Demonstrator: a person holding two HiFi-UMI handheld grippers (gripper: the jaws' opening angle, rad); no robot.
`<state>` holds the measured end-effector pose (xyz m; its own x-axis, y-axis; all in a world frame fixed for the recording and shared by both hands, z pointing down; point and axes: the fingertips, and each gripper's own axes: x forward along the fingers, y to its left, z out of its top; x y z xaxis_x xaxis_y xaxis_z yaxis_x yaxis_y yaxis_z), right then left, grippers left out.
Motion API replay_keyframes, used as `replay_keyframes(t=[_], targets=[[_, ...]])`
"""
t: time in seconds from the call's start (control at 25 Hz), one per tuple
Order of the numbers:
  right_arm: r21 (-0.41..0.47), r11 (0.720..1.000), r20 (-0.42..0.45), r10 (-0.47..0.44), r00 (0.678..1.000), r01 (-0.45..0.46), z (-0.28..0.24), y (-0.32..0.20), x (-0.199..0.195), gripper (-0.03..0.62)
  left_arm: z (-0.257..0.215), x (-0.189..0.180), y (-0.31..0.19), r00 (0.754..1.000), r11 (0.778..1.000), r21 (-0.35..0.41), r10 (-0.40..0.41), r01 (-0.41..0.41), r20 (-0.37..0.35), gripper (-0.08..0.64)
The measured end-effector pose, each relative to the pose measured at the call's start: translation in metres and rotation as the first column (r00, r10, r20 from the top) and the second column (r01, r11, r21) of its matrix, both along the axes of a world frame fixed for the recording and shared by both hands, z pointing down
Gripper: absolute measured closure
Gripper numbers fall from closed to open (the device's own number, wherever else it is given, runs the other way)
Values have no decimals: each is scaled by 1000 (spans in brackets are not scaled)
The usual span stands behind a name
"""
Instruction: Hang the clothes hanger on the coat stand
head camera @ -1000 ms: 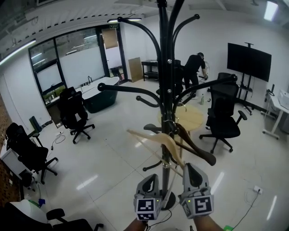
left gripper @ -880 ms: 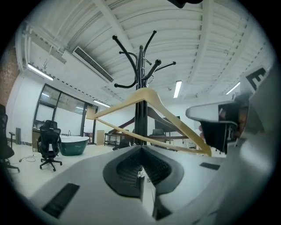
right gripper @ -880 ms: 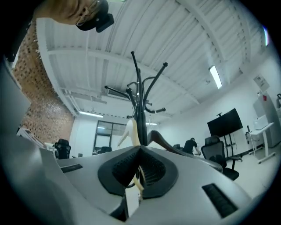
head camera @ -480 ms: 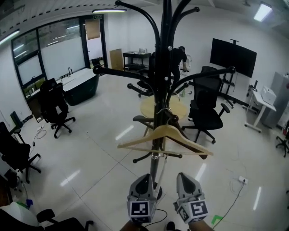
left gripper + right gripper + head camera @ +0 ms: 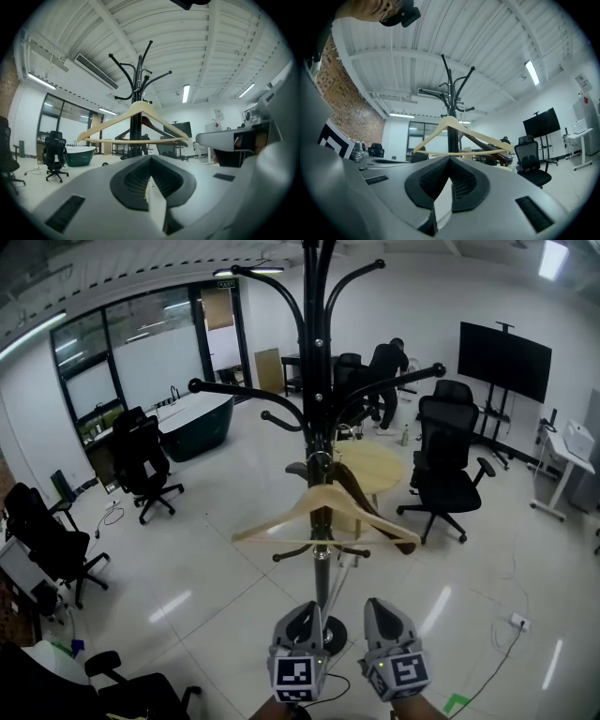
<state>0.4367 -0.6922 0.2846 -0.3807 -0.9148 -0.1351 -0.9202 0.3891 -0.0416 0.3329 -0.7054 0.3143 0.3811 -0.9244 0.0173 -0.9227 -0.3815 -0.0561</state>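
Both hand-held grippers are shut and empty: the left gripper [image 5: 302, 620] has its jaws pressed together with nothing between them in its own view [image 5: 150, 161], and the same goes for the right gripper [image 5: 382, 615], whose pads meet [image 5: 451, 164]. We see the 2 of them side by side, low in the head view, pointed at the pole of the black coat stand [image 5: 319, 381] and apart from it. The light wooden clothes hanger [image 5: 323, 518] hangs roughly level on the stand, its hook up against the pole at a short lower arm, well clear of both grippers; both gripper views show it overhead [image 5: 136, 140] [image 5: 449, 122]. We can't tell exactly how the hook sits. 1 darker hanger [image 5: 380, 521] hangs just behind it. We judge the hanging step done and the release finished. The next move calls only for drawing both grippers away without knocking the hanger, perhaps checking that it sits steady.
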Motion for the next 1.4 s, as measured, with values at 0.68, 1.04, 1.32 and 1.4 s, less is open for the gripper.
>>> replay_keyframes(t=[0.68,1.04,1.32,1.4], targets=[[-88,995,75,-50,996,56,65,105,149,589,52,66,139,967,965,-63,-255,256,21,541],[-110,994,63,-13,998,19,69,163,100,589,67,34,192,986,982,-85,-167,168,20,541],[-150,989,47,2,999,5,83,180,83,589,82,25,200,993,986,-118,-117,117,7,543],[-161,987,54,16,998,-7,88,180,89,589,85,32,200,996,988,-127,-91,90,3,543]])
